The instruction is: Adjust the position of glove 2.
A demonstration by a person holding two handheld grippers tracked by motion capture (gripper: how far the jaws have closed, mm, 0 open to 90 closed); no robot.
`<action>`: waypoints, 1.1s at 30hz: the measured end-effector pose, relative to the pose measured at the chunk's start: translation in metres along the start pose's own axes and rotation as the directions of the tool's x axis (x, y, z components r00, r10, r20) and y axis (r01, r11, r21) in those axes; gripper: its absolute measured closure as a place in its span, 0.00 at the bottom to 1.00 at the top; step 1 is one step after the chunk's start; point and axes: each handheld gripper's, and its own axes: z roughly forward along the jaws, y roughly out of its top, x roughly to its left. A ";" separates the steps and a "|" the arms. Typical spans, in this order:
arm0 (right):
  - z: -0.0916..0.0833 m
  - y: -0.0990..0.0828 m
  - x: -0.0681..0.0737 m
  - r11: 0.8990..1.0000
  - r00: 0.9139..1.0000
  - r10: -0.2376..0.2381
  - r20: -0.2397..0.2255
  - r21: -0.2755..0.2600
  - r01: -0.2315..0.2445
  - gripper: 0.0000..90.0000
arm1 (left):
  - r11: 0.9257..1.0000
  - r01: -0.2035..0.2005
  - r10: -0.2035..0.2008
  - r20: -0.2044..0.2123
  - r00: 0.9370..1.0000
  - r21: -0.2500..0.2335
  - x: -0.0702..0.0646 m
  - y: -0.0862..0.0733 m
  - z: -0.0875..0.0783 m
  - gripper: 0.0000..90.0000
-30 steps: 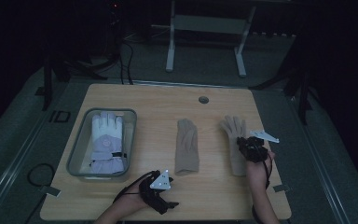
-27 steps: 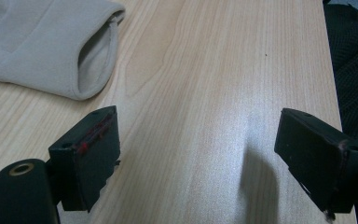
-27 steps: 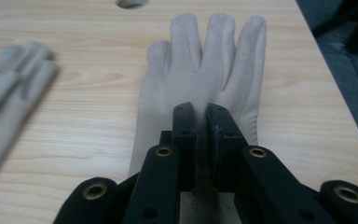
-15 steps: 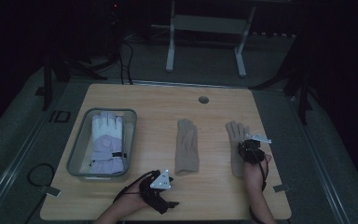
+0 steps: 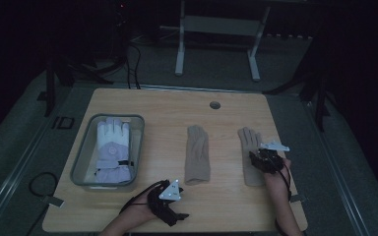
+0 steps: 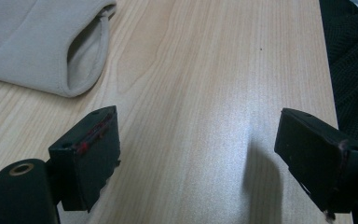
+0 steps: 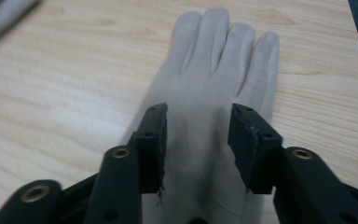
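The beige glove (image 7: 214, 93) lies flat near the table's (image 5: 177, 105) right edge, and our right gripper (image 7: 196, 140) hangs over its palm, jaws just opened partway and gripping nothing. Our left gripper (image 6: 196, 154) rests wide open and empty near the front edge, beside the second beige glove (image 6: 42, 46).

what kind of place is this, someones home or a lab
Probably a lab or recording room, not a home: a bare wooden table stands in a dark room, cables trail over the floor, a metal stand sits behind, and gloves are laid out neatly.
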 end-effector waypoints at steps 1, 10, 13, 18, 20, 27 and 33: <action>0.000 -0.002 -0.002 1.000 1.000 -0.002 -0.012 0.010 0.002 0.63 | 1.000 -0.002 0.002 0.000 1.000 0.002 0.000 0.000 0.000 0.16; 0.004 -0.013 -0.007 1.000 0.997 -0.006 -0.078 -0.002 0.006 0.76 | 1.000 0.000 0.000 0.000 1.000 0.001 0.000 -0.001 0.001 0.16; 0.004 -0.015 -0.009 0.999 0.996 0.038 -0.078 -0.012 -0.039 0.87 | 1.000 -0.001 0.001 0.000 1.000 0.002 0.000 -0.001 0.001 0.16; 0.003 -0.011 -0.003 0.990 0.990 0.141 -0.027 0.009 -0.141 0.93 | 1.000 0.004 -0.004 0.007 1.000 -0.008 0.000 -0.001 0.001 0.16; -0.001 -0.008 0.001 0.987 0.987 0.158 -0.021 0.008 -0.158 0.93 | 1.000 0.000 0.000 0.004 1.000 -0.005 0.000 -0.001 0.001 0.16; -0.026 0.014 0.009 0.982 0.982 0.187 -0.023 -0.030 -0.187 0.93 | 1.000 -0.005 0.005 0.002 1.000 0.001 0.000 -0.001 0.001 0.16; -0.042 0.032 0.025 0.981 0.983 0.185 -0.002 -0.064 -0.185 0.93 | 1.000 -0.010 0.010 0.002 1.000 0.009 0.000 -0.001 0.002 0.16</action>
